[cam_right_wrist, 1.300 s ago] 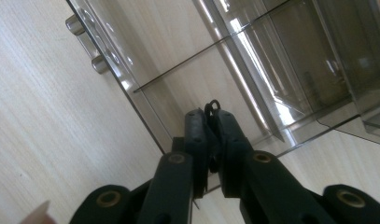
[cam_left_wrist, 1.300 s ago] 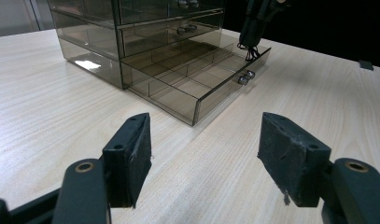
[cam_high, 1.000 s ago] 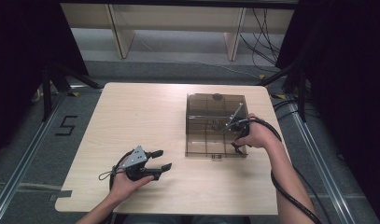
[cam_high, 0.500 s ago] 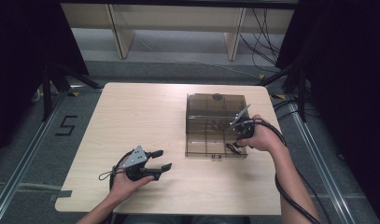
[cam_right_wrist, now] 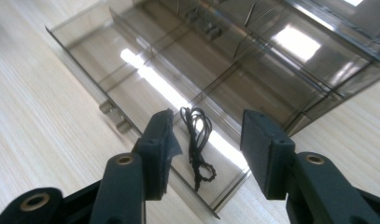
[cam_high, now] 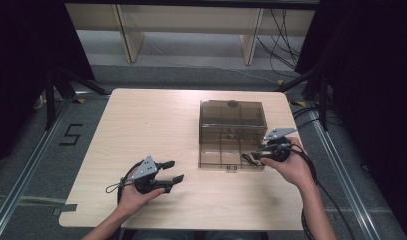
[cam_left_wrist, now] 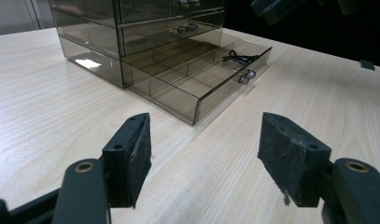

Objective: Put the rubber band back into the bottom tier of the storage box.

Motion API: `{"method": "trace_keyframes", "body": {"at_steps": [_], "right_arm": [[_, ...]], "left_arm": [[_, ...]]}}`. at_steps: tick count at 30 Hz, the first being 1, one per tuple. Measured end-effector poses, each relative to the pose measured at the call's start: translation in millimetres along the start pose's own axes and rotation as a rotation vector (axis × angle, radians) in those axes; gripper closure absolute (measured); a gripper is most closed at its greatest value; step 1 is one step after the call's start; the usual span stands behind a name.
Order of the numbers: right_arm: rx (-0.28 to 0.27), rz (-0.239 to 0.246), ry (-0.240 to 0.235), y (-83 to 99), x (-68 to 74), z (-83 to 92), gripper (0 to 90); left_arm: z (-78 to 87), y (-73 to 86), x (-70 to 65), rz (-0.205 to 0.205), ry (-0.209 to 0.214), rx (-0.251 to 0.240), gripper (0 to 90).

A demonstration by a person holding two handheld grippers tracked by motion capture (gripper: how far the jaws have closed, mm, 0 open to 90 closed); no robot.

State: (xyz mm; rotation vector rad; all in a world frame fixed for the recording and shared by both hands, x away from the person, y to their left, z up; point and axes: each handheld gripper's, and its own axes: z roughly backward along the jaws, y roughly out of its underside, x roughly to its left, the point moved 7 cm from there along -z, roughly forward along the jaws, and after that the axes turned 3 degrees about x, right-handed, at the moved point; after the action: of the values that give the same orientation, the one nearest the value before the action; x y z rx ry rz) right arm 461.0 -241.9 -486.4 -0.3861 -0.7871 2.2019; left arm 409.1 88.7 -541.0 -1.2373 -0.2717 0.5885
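A thin black cord (cam_right_wrist: 198,140) lies loose in the end compartment of the pulled-out bottom drawer (cam_right_wrist: 145,70) of a smoky clear organizer (cam_high: 232,131), right of centre in the high view. Just above it, the right gripper (cam_right_wrist: 206,154) has just been opening its jaws; they stand wide, pressing nothing, apparently having dropped the cord. At lower left, the left gripper (cam_high: 172,171) rests open and empty on the table (cam_high: 141,120), out of the way.

Only readable mark: black "5" (cam_high: 71,135) on floor (cam_high: 36,150), left of frame beside my counter (cam_high: 141,120).
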Motion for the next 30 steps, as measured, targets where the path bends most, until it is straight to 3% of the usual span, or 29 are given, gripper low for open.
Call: {"method": "trace_keyframes", "body": {"at_steps": [1, 2, 4, 13, 14, 19, 21, 24, 25, 28, 29, 30], "right_arm": [[0.004, -0.005, -0.003, 2.2, 0.4, 2.8, 53.8], [-0.04, -0.017, -0.001, 5.2, 2.5, 6.1, 53.2], [-0.063, -0.012, 0.005, 5.7, 2.4, 7.4, 52.9], [-0.213, -0.103, 0.001, 30.5, 18.1, 17.0, 51.4], [-0.222, -0.092, 0.006, 32.3, 17.6, 17.6, 51.2], [-0.257, -0.121, 0.015, 46.6, 27.0, 19.5, 50.8], [-0.279, -0.154, 0.003, 56.2, 35.3, 17.1, 50.7], [-0.316, -0.142, 0.022, 61.9, 37.1, 12.9, 50.7], [-0.312, -0.174, 0.015, 66.5, 42.0, 10.3, 50.8], [-0.338, -0.138, 0.042, 70.4, 41.5, 6.0, 50.8], [-0.347, -0.165, 0.044, 71.3, 43.1, 6.4, 50.8], [-0.368, -0.158, 0.048, 70.8, 41.2, 6.3, 50.8]], "left_arm": [[0.1, 0.0, 0.0, 0.0, 0.0, 0.0, 34.3], [0.1, 0.0, 0.0, -0.001, 0.0, 0.0, 34.2], [0.2, 0.0, 0.0, 0.0, 0.001, -0.001, 34.2], [0.1, -0.1, 0.3, 0.0, 0.001, -0.001, 34.1], [0.1, -0.1, 0.3, 0.001, 0.0, -0.001, 34.1], [0.1, 0.0, 0.3, 0.0, -0.002, 0.0, 34.1], [0.1, 0.0, 0.3, 0.001, -0.001, 0.0, 34.1], [0.0, -0.1, 0.3, 0.001, -0.001, 0.0, 34.1], [-0.1, 0.0, 0.1, 0.001, -0.001, 0.001, 34.1], [0.0, 0.1, 0.0, 0.0, -0.002, 0.003, 33.9], [-0.1, 0.1, 0.0, 0.001, 0.001, 0.002, 33.9], [0.2, 0.2, 0.2, 0.0, -0.003, 0.006, 33.9]]}}
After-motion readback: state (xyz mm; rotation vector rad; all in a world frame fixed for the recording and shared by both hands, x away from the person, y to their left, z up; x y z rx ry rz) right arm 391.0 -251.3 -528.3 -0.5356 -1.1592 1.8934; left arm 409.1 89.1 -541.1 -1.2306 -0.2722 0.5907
